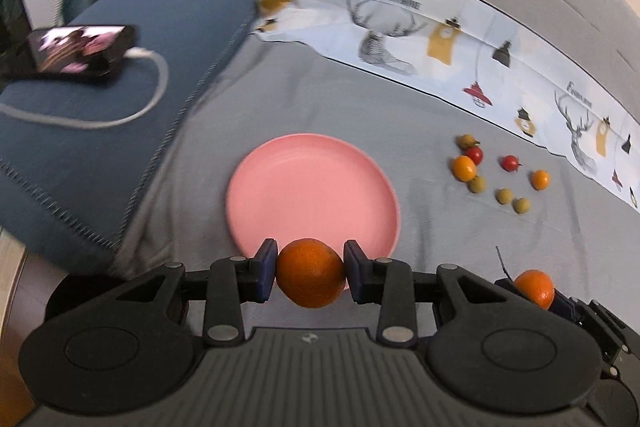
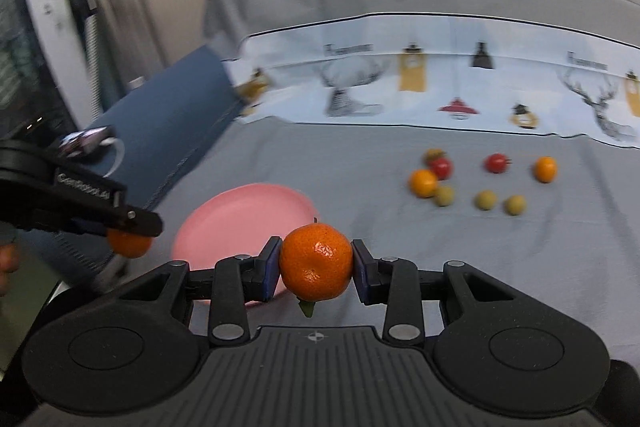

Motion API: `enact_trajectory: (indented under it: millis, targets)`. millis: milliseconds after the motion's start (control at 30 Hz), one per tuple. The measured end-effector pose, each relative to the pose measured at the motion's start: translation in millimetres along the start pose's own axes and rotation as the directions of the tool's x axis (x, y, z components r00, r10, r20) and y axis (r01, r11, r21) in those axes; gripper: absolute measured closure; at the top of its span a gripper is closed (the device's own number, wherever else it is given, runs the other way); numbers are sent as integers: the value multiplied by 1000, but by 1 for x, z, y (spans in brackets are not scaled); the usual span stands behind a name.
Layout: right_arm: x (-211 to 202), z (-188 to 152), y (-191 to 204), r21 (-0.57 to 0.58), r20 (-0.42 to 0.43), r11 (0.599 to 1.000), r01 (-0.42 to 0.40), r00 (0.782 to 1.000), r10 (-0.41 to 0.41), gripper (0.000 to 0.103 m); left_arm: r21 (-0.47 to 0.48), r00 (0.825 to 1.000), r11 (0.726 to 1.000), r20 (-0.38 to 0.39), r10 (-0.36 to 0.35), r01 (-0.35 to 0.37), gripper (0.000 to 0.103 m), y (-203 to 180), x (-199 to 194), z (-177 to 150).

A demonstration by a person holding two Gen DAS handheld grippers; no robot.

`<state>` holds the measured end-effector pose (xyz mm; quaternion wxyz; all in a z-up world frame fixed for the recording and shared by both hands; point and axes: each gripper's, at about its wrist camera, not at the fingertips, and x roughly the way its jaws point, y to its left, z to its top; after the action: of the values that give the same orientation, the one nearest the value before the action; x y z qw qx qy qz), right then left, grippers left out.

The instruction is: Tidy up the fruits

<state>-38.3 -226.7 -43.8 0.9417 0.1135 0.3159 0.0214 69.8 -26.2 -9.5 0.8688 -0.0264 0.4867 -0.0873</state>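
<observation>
While a mandarin [image 1: 310, 273] is pinched in each gripper [image 1: 310, 273] [image 2: 316, 267], either can slip and miss the plate [image 1: 288, 187].

You have a bed [image 1: 320, 99] under a grey sheet. On it lie a pink plate [image 1: 312, 195], empty, and well to its right a cluster of small fruits [image 1: 500, 175], red, orange and green.
</observation>
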Motion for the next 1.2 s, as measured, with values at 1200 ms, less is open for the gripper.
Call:
enact_trajectory:
  millis: [1200]
  targets:
    - [-23, -5, 33, -93, 23, 996, 2, 1000, 1, 65, -70, 999, 997, 38, -14, 17, 63, 40, -33, -29]
